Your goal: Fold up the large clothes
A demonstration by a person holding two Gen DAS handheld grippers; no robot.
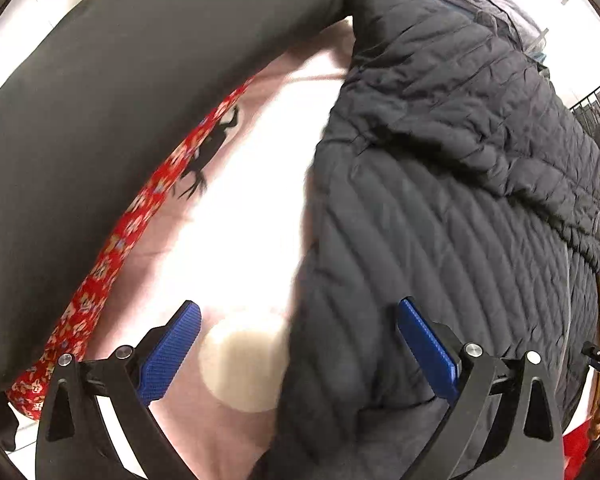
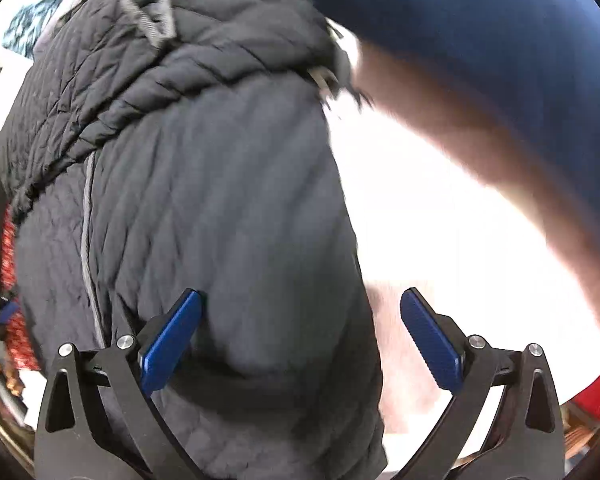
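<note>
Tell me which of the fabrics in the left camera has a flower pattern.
The red floral cloth, a strip between the plain black fabric and the pink sheet. The quilted dark jacket is stitched, not printed.

Red floral cloth (image 1: 112, 256), wire rack (image 1: 598, 116).
</note>
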